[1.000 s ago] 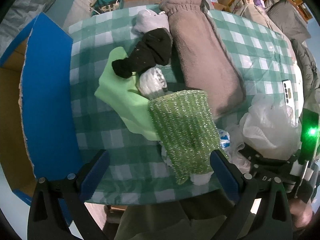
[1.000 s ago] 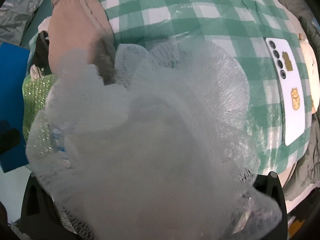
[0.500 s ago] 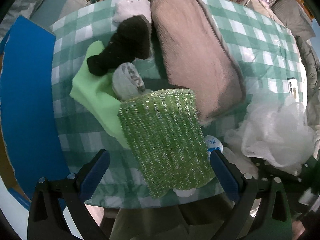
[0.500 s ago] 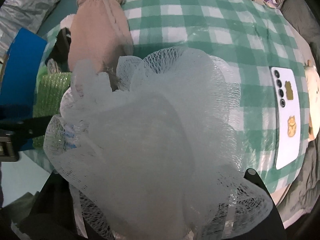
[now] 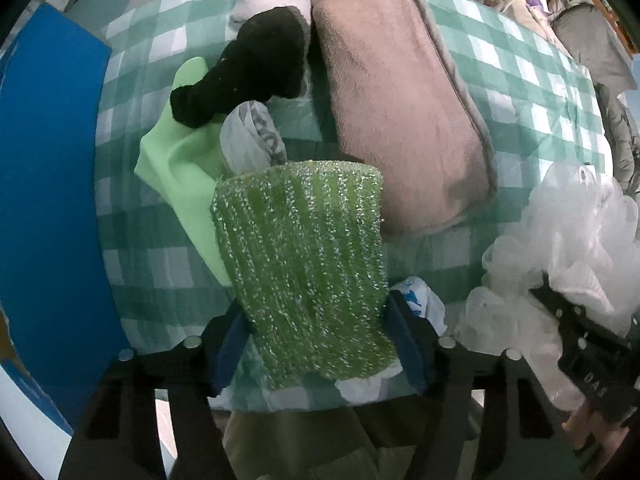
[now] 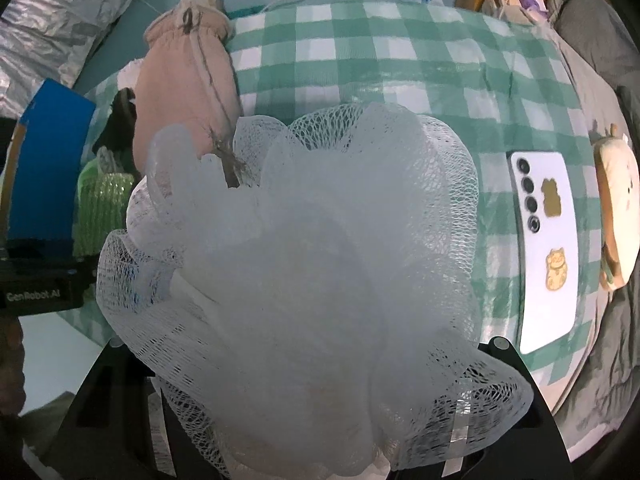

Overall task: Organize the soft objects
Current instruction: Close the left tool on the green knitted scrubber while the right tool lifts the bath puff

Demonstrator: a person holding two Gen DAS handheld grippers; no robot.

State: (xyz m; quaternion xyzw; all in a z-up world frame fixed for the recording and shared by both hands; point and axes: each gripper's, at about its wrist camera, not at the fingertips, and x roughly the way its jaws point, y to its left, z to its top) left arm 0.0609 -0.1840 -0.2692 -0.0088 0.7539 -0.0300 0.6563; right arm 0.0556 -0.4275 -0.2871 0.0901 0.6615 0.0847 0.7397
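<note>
A glittery green scrub sponge (image 5: 304,248) lies on the green checked tablecloth (image 5: 152,248) near the front edge. My left gripper (image 5: 316,320) points straight down over it. Its jaws are closing, and the blue pads (image 5: 228,344) press on the sponge's two sides. My right gripper (image 6: 308,320) is shut on a white mesh bath pouf (image 6: 312,220), which fills most of the right wrist view and hides the fingertips. In the left wrist view the pouf (image 5: 560,240) hangs to the right of the sponge.
Behind the sponge lie a light green cloth (image 5: 180,172), a rolled white sock (image 5: 252,140), a black sock (image 5: 248,68) and a long brown plush cover (image 5: 400,112). A blue box flap (image 5: 48,184) stands at the left. A white phone (image 6: 548,248) and a plush toy (image 6: 616,216) lie at the right.
My left gripper came down over the green sponge and its jaws closed in on its sides. The right gripper rose from the table with the pouf in it.
</note>
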